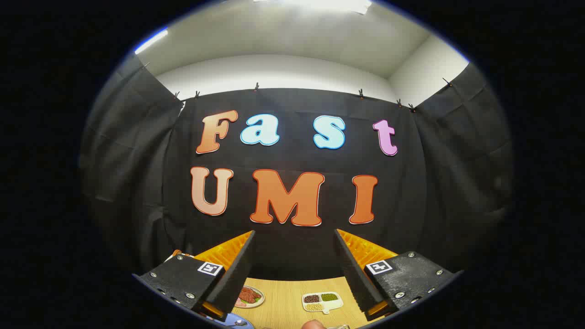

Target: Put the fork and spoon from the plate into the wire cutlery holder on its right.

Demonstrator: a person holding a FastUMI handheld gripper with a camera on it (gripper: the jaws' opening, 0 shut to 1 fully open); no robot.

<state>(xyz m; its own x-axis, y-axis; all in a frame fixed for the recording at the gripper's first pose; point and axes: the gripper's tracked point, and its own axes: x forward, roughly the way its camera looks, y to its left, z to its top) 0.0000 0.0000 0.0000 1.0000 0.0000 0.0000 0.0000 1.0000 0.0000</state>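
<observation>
Here, claw (295,256) wide open, above wooden table (283,301)

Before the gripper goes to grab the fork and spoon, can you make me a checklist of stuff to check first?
1. Fingers apart: ok. The gripper is open, with nothing between its fingers.
2. Gripper pointed at the cutlery: not ok. It faces the booth wall, high above the wooden table.
3. Blue plate found: ok, partly. Its rim shows below the left finger, with a spoon on it.
4. Fork spotted: cannot tell.
5. Wire cutlery holder spotted: cannot tell. A bit of metal shows below the fingers, too little to be sure.
6. Path clear: ok. The food plate and divided tray lie farther ahead.
</observation>
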